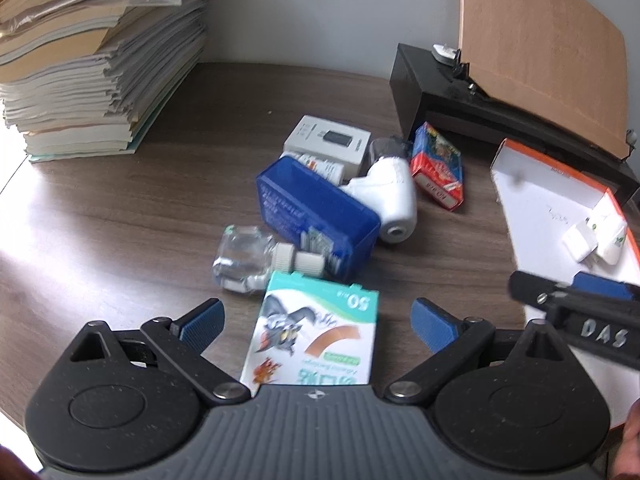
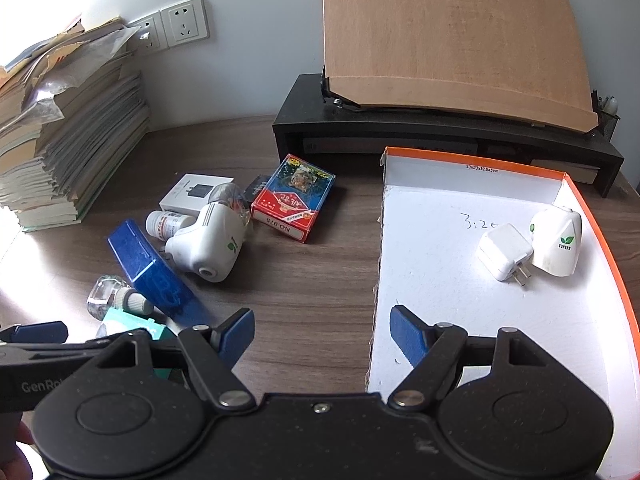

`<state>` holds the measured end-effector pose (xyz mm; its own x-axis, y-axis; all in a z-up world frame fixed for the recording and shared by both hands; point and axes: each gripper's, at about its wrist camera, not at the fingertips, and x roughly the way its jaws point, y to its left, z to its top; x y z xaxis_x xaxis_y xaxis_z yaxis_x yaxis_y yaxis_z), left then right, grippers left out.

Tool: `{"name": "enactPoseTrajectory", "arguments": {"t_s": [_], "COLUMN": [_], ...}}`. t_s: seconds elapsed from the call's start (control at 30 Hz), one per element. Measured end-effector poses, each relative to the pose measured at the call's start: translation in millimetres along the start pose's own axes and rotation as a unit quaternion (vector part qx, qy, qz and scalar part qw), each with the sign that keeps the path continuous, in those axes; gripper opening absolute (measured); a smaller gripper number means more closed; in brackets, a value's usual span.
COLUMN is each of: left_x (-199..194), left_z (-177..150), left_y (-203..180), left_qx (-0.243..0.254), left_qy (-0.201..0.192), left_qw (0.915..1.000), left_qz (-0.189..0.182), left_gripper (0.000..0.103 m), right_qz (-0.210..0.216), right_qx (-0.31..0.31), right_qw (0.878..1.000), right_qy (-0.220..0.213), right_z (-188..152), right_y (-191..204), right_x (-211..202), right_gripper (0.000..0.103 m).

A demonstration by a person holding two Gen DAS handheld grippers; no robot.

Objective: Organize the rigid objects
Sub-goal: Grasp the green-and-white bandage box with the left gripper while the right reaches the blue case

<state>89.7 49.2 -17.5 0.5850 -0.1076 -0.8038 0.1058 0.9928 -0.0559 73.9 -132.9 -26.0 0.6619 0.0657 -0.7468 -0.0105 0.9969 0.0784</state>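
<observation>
Two grippers hang over a dark wood-grain desk, both with jaws apart and nothing between the pads.

From the left wrist view, the left gripper straddles a green-and-white cardboard box of cartoon plasters lying flat at the near edge of the clutter. Just beyond lie a small clear glass bottle, a blue plastic case, a white plastic plug-in device and a red card pack. The step in hand looks like an approach to the plaster box; next the jaws must drop around it and close.

From the right wrist view, the right gripper hovers astride the near left wall of an orange-rimmed white cardboard tray. Only here is the tray's floor clear: a white charger touches a second white device. The plaster box is mostly hidden here.
</observation>
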Motion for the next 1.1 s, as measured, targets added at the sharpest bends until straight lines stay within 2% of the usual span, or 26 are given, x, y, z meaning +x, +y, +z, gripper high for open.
{"name": "enactPoseTrajectory", "arguments": {"t_s": [0.17,0.33,0.37,0.4,0.43,0.47,0.5,0.6,0.77,0.9,1.03,1.1], "left_x": [8,21,23,26,27,25,24,20,3,-14,-26,-29], "left_z": [-10,-20,-23,-25,-26,-27,-27,-26,-24,-23,-24,-25], "left_y": [6,2,0,-1,-2,-2,-1,8,26,43,60,69], "left_qx": [-0.001,0.019,0.025,0.033,0.04,0.046,0.049,0.028,0.001,-0.026,-0.05,-0.063], "left_qy": [0.015,0.022,0.02,0.02,0.018,0.009,0.004,0.004,-0.009,-0.021,-0.028,-0.031], "left_qw": [0.9999,0.9995,0.9994,0.9992,0.9989,0.9988,0.9987,0.9996,0.9999,0.9994,0.9981,0.9971], "left_qz": [0.007,0.008,0.008,0.009,0.015,0.015,0.012,0.003,0.006,0.011,0.024,0.032], "left_gripper": [0.103,0.101,0.096,0.085,0.084,0.073,0.072,0.071,0.071,0.072,0.072,0.072], "right_qz": [0.001,0.009,0.013,0.018,0.025,0.033,0.045,0.088,0.147,0.165,0.172,0.171], "right_qx": [0.003,-0.002,-0.004,-0.007,-0.011,-0.015,-0.021,-0.049,-0.121,-0.165,-0.208,-0.225], "right_qw": [1.0,1.0,1.0,1.0,1.0,0.999,0.999,0.995,0.981,0.972,0.963,0.959], "right_qy": [0.004,0.006,0.006,0.006,0.006,0.006,0.004,-0.003,-0.028,-0.033,-0.023,-0.014], "right_z": [-2,-3,-4,-4,-4,-4,-4,-1,13,29,42,45], "right_y": [-3,0,1,3,5,7,9,21,56,86,113,123], "right_x": [1,0,0,-1,-1,-2,-4,-7,-7,10,35,49], "right_gripper": [0.088,0.088,0.088,0.088,0.088,0.088,0.088,0.088,0.088,0.087,0.076,0.075]}}
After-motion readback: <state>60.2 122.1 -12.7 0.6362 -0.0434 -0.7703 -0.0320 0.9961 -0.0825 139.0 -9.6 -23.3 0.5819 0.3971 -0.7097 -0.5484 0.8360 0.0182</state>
